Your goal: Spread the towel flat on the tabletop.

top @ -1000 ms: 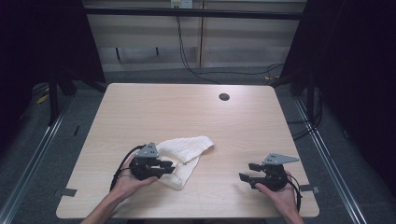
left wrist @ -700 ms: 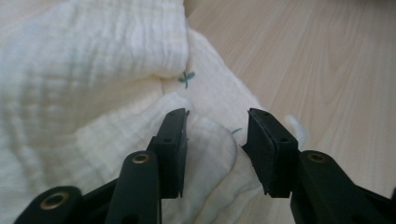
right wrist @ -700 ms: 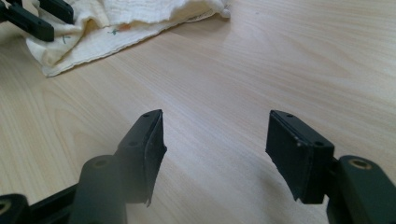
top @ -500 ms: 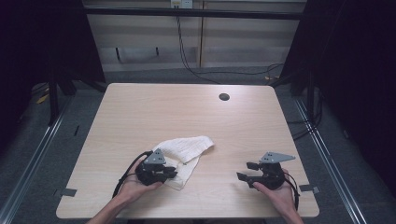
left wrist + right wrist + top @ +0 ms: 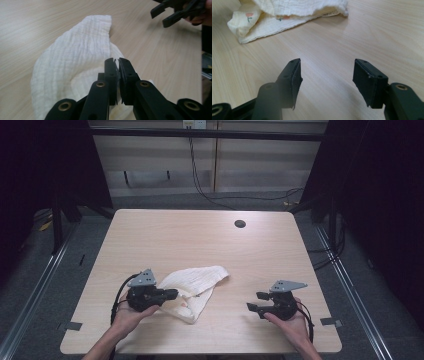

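A white crinkled cloth lies rumpled on the wooden table, left of centre near the front. My left gripper sits at the cloth's left edge. Its jaws have just been closing and now stand shut on a thin fold of the cloth, seen between the tips of the left gripper. My right gripper rests low over bare wood to the right, apart from the cloth. In its own view the right gripper is open and holds nothing, with the cloth farther off.
A small dark round hole marks the table's far side. Bare wood stretches behind and between the hands. Dark frame posts and cables stand beyond the far edge. The right gripper appears at the top right of the left gripper view.
The left gripper pushed into the cloth's edge, then drew back left and rose a little, and the cloth's near edge lifted with it. The right hand barely moved.
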Demonstrator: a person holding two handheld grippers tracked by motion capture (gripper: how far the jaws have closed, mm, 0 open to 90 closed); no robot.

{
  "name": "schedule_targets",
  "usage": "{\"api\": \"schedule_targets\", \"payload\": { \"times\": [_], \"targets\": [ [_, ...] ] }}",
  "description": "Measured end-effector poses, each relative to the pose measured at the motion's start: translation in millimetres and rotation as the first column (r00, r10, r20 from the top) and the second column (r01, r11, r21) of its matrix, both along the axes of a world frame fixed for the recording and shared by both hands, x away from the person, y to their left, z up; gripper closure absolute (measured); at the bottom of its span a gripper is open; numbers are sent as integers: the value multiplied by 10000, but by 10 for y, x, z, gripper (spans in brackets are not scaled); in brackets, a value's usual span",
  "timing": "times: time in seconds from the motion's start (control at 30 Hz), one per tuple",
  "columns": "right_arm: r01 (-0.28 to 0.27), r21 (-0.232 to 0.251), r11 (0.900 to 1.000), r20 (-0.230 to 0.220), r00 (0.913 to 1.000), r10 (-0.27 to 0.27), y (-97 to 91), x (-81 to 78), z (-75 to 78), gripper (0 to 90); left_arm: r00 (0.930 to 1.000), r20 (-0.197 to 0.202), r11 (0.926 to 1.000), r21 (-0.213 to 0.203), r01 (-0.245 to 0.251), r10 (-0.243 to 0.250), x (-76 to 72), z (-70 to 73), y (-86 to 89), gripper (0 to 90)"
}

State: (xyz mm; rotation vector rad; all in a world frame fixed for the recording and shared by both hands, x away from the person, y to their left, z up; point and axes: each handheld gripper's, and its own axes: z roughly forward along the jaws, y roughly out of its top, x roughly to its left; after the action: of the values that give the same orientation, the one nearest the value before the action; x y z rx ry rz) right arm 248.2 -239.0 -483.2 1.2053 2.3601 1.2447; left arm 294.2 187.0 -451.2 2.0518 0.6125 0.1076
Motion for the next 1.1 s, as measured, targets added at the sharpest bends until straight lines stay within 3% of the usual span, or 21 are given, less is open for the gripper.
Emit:
{"api": "schedule_targets", "payload": {
  "times": [0.1, 0.17, 0.23, 0.33, 0.53, 0.6, 0.77, 0.87, 0.93, 0.97, 1.03, 1.1],
  "targets": [
    [-48, 50, 10000, 112, 9999, 48, 42, 64, 31, 413, 9994, -3, 9988, -366, -339, 339, 20, 56, 161, 860],
    [-113, 111, 9999, 190, 9998, 111, 78, 116, 43, 433, 9970, 112, 9963, -384, -765, 770, 33, 61, 258, 860],
    [-198, 106, 9997, 229, 9995, 196, 118, 169, 53, 445, 9944, -82, 9926, -601, -1057, 1054, 70, 44, 352, 860],
    [-377, 139, 9992, 282, 9989, 373, 187, 254, 66, 485, 9900, -216, 9883, -587, -1405, 1395, 111, -3, 457, 860],
    [-927, -41, 9957, 323, 9952, 928, 398, 448, 21, 603, 9842, -371, 9848, -91, -1735, 1730, 158, -145, 554, 861],
    [-1070, -113, 9942, 467, 9931, 1075, 470, 508, 14, 632, 9815, -458, 9820, -251, -1870, 1857, 169, -145, 592, 860],
    [-1485, 71, 9889, 650, 9869, 1477, 645, 654, 28, 721, 9817, -476, 9822, -286, -1859, 1844, 178, -155, 604, 860],
    [-2010, 89, 9796, 705, 9773, 1998, 797, 700, 23, 744, 9843, -462, 9846, -325, -1720, 1704, 165, -158, 573, 860],
    [-2172, 659, 9739, 650, 9749, 2130, 855, 755, 3, 746, 9858, -472, 9864, -253, -1622, 1609, 173, -173, 551, 860],
    [-2229, 649, 9727, 592, 9739, 2192, 879, 796, -16, 744, 9852, -534, 9863, -203, -1639, 1627, 181, -188, 542, 859],
    [-2338, 12, 9723, 496, 9711, 2335, 930, 862, -64, 719, 9855, -587, 9869, -138, -1605, 1594, 187, -214, 531, 860],
    [-2459, -132, 9692, 226, 9690, 2462, 950, 926, -128, 704, 9863, -558, 9877, -88, -1561, 1554, 180, -217, 532, 859]
  ]
}}
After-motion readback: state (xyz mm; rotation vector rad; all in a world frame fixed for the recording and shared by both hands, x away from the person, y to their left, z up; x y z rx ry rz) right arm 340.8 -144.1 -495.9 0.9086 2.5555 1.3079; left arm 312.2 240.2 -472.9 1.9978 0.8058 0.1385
